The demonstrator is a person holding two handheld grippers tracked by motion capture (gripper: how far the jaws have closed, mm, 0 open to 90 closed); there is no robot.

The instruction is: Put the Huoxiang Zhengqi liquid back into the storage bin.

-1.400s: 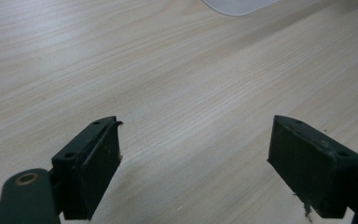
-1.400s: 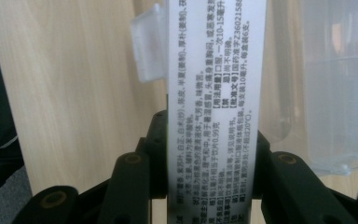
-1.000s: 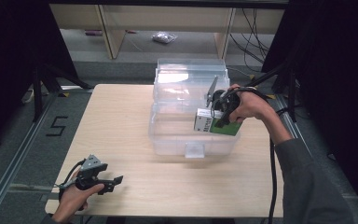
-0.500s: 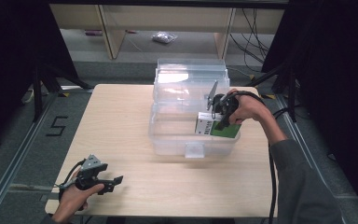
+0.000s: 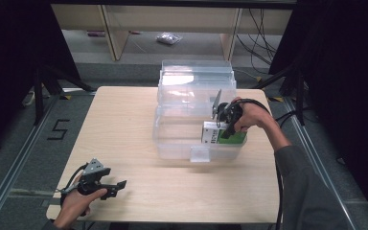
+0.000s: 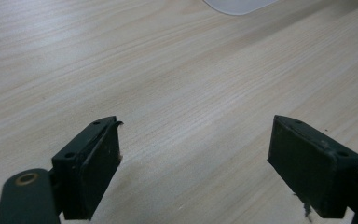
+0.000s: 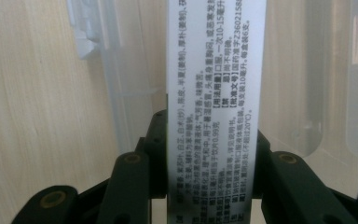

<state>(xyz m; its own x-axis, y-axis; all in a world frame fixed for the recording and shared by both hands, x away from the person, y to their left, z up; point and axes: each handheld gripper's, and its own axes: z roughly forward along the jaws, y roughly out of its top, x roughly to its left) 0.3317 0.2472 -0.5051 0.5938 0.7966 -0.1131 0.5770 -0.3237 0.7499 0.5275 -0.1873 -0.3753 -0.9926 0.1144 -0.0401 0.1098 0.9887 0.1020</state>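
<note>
Pale wood grain runs across the table (image 5: 124, 124), which stands on a grey floor with dark curtains at either side and light shelving behind. At the near left corner we see the left gripper (image 5: 117, 184) lying low over the bare wood in the person's left hand (image 5: 74, 203); in the left gripper view its two black jaws stand wide apart with nothing but tabletop between them, so we read it as open and holding nothing. Moving toward the middle, we come to the clear plastic bin (image 5: 172, 139), set on the far half of the table, its clear lid (image 5: 196, 79) tipped up behind it. At the bin's right end we find the right gripper (image 5: 220, 125), held by the person's right hand (image 5: 251, 117), whose grey sleeve (image 5: 302, 191) reaches in from the lower right. Its jaws are clamped on the white and green box (image 5: 215, 134), which sits inside the bin's near right corner, below the rim. In the right gripper view the box's white printed face (image 7: 214, 93) stands upright between the two black pads, both pressing its sides, with the bin's clear walls behind it.
</note>
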